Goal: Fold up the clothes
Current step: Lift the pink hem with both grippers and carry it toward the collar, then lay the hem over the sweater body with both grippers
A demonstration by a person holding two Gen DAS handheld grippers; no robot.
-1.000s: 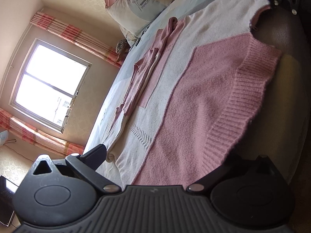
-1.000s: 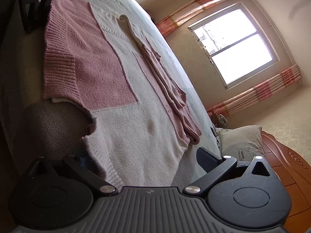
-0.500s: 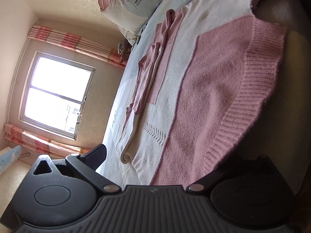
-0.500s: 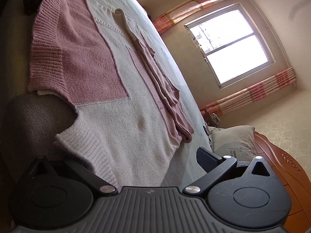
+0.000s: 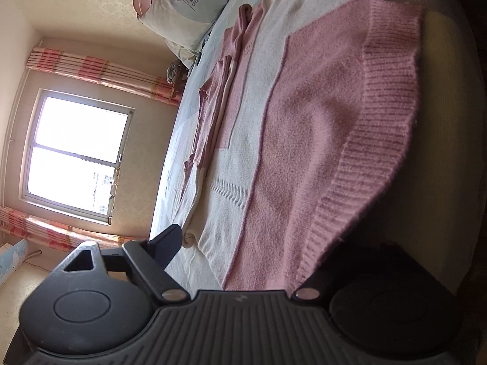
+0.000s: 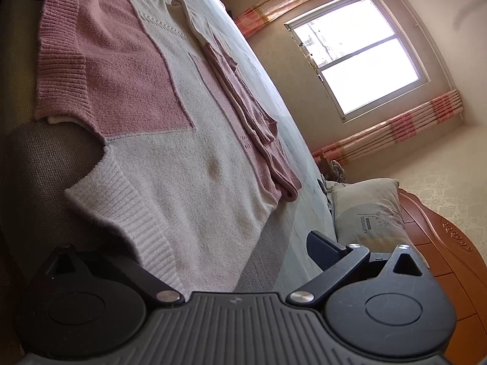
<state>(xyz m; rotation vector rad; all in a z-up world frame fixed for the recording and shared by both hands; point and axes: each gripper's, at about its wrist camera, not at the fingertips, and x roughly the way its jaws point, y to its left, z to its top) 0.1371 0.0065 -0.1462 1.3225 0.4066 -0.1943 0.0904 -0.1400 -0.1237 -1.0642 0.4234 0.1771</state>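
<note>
I see a bed [image 6: 274, 121] under a pale sheet, its near edge brownish. At its head lies a pillow [image 5: 188, 9] printed with "DREAMCITY", against a carved wooden headboard [image 6: 441, 243]. On the far wall a bright window [image 6: 362, 51] sits between pink-and-cream striped curtains [image 5: 100, 70]. The walls [image 5: 79, 6] carry a pale patterned paper.

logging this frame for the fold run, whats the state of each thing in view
sweater: spread flat on the bed, sleeves folded in, ribbed hem at the near edge
left hand-held gripper: open, straddling the pink hem corner
right hand-held gripper: open, straddling the cream hem corner
pillow: lying at the bed's head end
window: shut
curtains: drawn aside
</note>
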